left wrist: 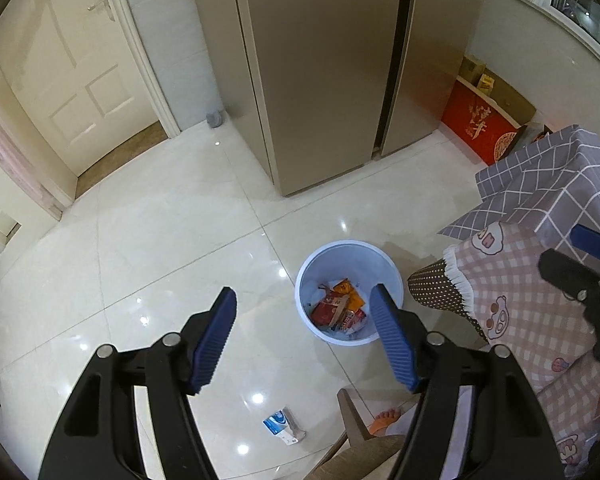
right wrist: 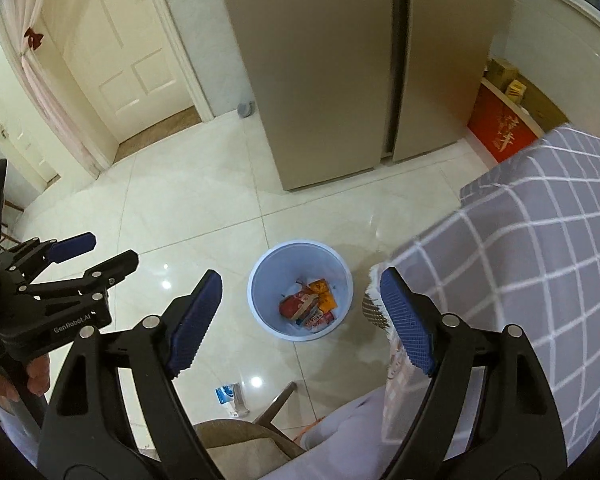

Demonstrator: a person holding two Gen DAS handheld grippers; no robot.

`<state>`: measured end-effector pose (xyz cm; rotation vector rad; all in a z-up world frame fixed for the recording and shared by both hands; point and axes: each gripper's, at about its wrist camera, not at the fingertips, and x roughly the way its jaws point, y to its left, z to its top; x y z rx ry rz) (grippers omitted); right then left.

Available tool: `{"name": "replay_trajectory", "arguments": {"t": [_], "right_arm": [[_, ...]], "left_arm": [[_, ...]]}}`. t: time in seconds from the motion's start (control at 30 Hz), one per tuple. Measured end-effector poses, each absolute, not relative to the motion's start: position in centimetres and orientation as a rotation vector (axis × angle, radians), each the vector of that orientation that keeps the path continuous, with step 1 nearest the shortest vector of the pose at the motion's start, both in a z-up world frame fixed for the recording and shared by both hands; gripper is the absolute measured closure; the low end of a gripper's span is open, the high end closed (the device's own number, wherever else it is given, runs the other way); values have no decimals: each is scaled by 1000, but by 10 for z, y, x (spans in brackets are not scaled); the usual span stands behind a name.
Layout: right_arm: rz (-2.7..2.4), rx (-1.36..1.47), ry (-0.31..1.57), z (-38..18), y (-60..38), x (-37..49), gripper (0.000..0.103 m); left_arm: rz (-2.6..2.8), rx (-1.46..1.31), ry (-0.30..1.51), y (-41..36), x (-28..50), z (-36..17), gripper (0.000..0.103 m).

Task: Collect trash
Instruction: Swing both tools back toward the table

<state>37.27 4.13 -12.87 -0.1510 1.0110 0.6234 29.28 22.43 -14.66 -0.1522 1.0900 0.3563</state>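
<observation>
A light blue waste bin (left wrist: 348,245) (right wrist: 300,245) stands on the tiled floor and holds red and orange wrappers (left wrist: 338,308) (right wrist: 310,306). A small blue and white carton (left wrist: 284,426) (right wrist: 230,394) lies on the floor nearer to me than the bin. My left gripper (left wrist: 303,292) (right wrist: 110,250) hangs above the floor, open, nothing between its blue pads. My right gripper (right wrist: 300,273) (left wrist: 564,248) is high over the bin, jaws wide apart and empty.
A tall fridge (left wrist: 320,80) stands behind the bin, a white door (left wrist: 72,80) at the far left. A table with a grey grid cloth (right wrist: 540,240) and a chair with a pink check cover (left wrist: 520,300) crowd the right. A person's foot (left wrist: 386,418) is beside a wooden chair leg.
</observation>
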Motion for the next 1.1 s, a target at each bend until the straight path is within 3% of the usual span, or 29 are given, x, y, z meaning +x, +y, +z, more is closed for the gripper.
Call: {"name": "replay_trajectory", "arguments": {"t": [0.4,1.1], "right_arm": [[525,-27,927,-90,-57,357,18],[113,287,852,-75,-292,333,16]], "left_arm": [[314,-121,993,177,288,-109,33],[-17,11,904,-5,326,-77,30]]}}
